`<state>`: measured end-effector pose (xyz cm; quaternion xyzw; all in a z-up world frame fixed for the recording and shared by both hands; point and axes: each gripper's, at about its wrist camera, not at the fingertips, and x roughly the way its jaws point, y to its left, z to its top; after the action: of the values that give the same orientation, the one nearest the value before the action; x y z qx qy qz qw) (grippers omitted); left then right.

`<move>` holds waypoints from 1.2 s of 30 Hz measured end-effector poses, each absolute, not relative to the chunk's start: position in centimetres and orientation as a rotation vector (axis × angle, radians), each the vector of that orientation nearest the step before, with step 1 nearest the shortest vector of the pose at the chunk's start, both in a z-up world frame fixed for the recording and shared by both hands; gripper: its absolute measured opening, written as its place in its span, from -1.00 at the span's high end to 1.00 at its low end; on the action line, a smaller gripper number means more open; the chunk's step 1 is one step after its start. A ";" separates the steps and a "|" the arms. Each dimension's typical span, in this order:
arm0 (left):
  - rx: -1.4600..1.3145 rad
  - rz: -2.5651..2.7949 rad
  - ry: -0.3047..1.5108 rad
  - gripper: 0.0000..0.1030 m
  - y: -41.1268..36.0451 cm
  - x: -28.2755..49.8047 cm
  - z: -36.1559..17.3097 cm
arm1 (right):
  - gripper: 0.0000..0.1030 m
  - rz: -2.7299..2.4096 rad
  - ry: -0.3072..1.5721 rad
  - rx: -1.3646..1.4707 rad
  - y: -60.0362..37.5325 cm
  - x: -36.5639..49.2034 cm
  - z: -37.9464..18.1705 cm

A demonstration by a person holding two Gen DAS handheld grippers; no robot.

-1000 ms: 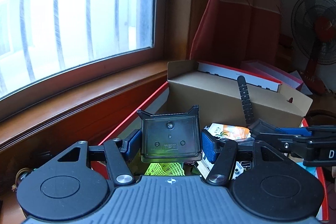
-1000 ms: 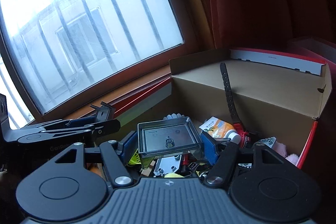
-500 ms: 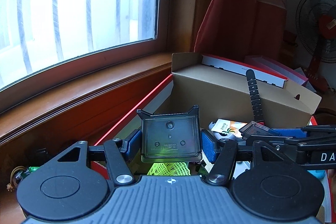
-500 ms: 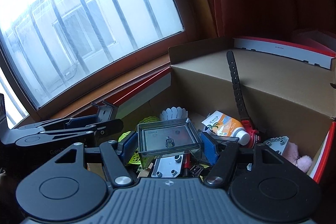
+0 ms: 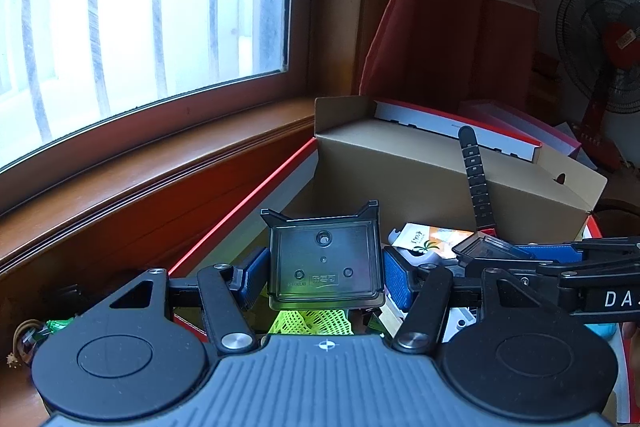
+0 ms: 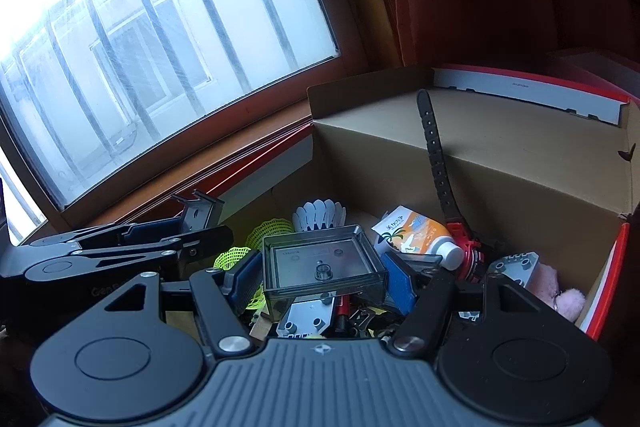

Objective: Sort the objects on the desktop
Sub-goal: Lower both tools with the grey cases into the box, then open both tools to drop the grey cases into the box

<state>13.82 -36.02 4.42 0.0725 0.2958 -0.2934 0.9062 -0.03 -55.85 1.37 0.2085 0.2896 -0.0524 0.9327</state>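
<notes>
Showing both grippers above the cardboard box (image 6: 520, 163): left gripper (image 5: 324, 273) clamped on a dark plastic lid (image 5: 325, 261), right gripper (image 6: 324, 277) clamped on a clear tray (image 6: 322, 267). Compared with one second earlier, both have risen slightly; shuttlecock (image 6: 319, 215) and watch strap (image 6: 436, 163) are now exposed.

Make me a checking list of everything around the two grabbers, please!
Surface: wooden sill beside the cardboard box.
Job's things: left hand-held gripper clamps a dark plastic tray; right hand-held gripper clamps a clear tray.
Clutter: in the box, a white shuttlecock, orange tube, black watch strap, pink fluffy thing.
Cables: nothing seen.
Surroundings: barred window, red curtain, fan.
</notes>
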 end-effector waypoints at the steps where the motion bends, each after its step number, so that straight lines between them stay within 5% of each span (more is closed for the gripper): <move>1: 0.149 -0.607 0.612 -0.17 -36.0 13.8 4.4 | -0.31 -0.111 0.593 0.428 -55.9 -0.1 1.4; 36: 0.205 -0.650 0.656 -0.17 -38.5 15.0 3.2 | -0.32 -0.178 0.605 0.445 -56.9 -0.6 0.8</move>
<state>14.97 -38.55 3.17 0.0986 0.3160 -0.3131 0.8902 -0.63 -56.88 0.80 0.2171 0.2951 -0.0870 0.9264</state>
